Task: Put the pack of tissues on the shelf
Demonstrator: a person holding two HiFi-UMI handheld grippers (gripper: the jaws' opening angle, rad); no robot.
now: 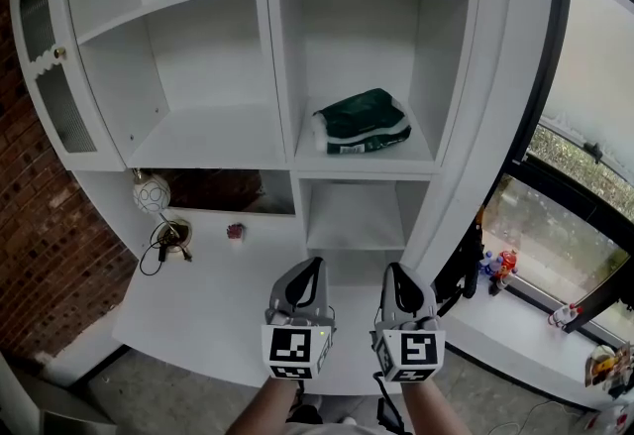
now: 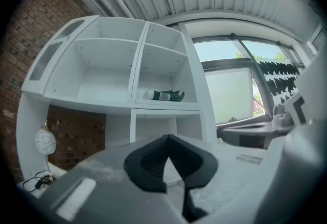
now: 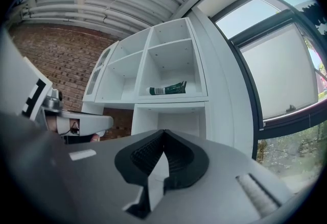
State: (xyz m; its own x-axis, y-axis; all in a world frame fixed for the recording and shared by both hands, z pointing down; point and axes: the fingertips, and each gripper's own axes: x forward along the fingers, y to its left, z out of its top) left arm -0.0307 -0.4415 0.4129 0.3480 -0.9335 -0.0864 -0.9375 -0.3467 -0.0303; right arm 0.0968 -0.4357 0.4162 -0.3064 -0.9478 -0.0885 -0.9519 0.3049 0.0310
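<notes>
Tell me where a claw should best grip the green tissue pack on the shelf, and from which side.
Probably the front edge of the tissue pack, pinched top and bottom, coming level from the open front. It lies flat, long side across the compartment, whose walls block both ends.

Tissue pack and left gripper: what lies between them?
Head view: only bare desktop and the empty cubby below the tissue pack separate it from the left gripper.
</notes>
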